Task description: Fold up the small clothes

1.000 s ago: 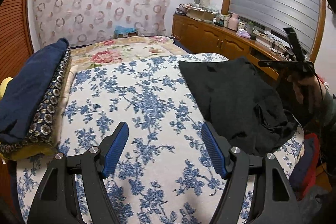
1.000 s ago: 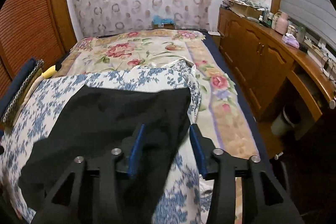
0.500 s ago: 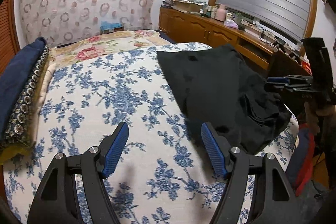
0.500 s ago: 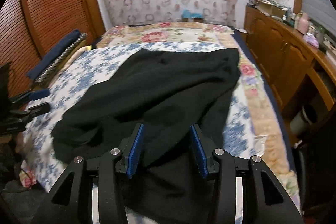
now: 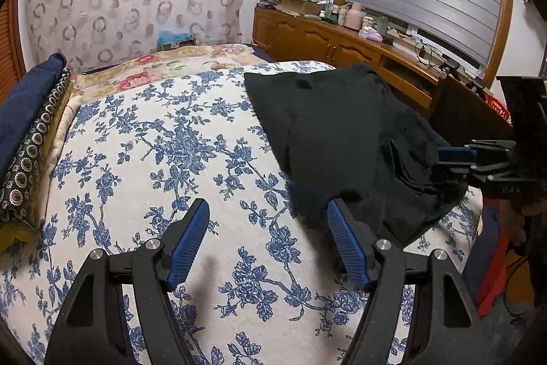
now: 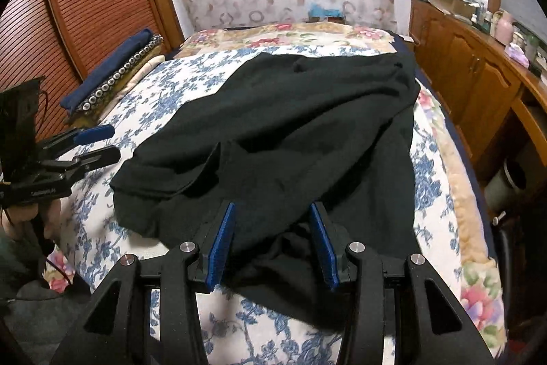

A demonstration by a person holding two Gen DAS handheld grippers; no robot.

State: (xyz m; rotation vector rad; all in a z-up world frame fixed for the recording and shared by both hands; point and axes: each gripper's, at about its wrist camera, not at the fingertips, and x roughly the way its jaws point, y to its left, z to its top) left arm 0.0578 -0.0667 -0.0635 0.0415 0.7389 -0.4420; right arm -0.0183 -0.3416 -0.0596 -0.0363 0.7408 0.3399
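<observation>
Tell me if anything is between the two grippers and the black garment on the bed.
Nothing visible is. The black garment lies rumpled on the blue-flowered bedspread. The right gripper is open right over its near edge, and the left gripper is open over bare bedspread beside it, with only cloth between.

From my left camera, the garment [image 5: 335, 132] lies on the bed [image 5: 164, 159] at two o'clock, the folded blankets [image 5: 24, 125] along the edge at nine. My right tongs [image 5: 441, 159] sit at three, at the garment's near corner. The sideboard [image 5: 328, 43] stands beyond at one.
</observation>
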